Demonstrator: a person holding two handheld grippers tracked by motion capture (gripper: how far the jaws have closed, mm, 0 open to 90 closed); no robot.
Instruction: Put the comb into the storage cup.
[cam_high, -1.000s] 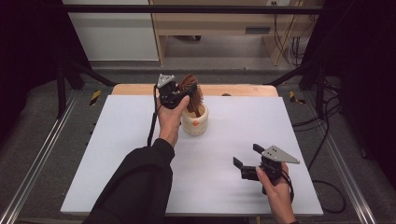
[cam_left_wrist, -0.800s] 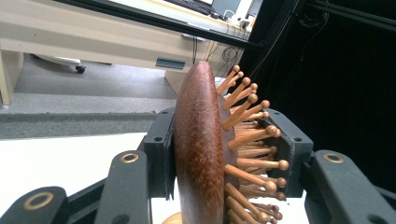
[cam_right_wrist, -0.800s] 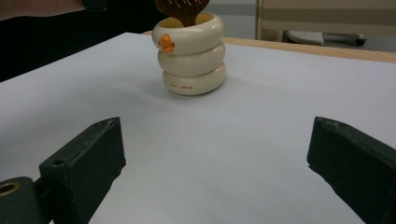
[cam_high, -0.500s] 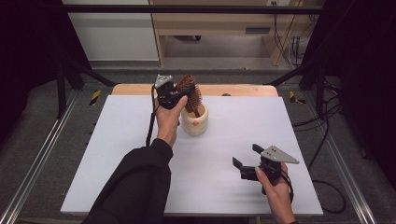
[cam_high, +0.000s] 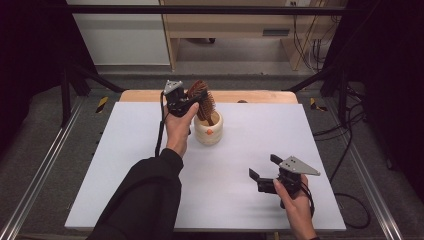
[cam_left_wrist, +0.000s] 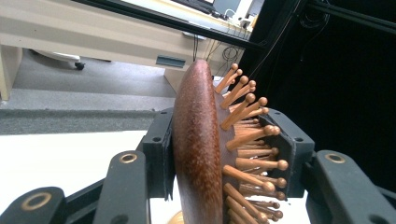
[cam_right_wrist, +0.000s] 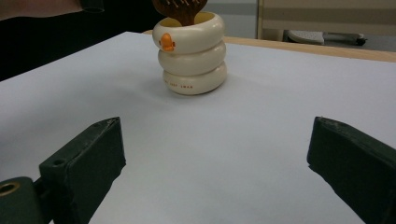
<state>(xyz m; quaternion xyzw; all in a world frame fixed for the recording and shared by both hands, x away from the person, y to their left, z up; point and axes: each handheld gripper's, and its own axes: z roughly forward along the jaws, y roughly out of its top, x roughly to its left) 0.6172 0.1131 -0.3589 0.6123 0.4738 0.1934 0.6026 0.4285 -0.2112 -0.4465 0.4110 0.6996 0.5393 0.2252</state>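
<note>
The wooden hairbrush (cam_left_wrist: 205, 154) sits clamped in the left hand-held gripper (cam_high: 192, 102), one pad flat on its smooth brown back, the other pressed into the ball-tipped pins (cam_left_wrist: 254, 135) on its face, jaws standing about half apart to take the head's thickness. Its handle drops straight down below that hand-held gripper into the cream ringed cup (cam_high: 208, 129), the one with the little orange mark on its side, and the cup stands on the white desk (cam_high: 125, 165) just under and beside the left hand (cam_high: 178, 131). From the right hand-held gripper (cam_high: 262, 167) the cup (cam_right_wrist: 191, 51) is well ahead, dead centre between its two black jaws, and those jaws are spread wide with nothing but bare desk between them; the right hand (cam_high: 295, 197) holds it low near the desk's near edge. Against a second ago, no change: brush, cup and both hands sit exactly where they were, grip unchanged.
</note>
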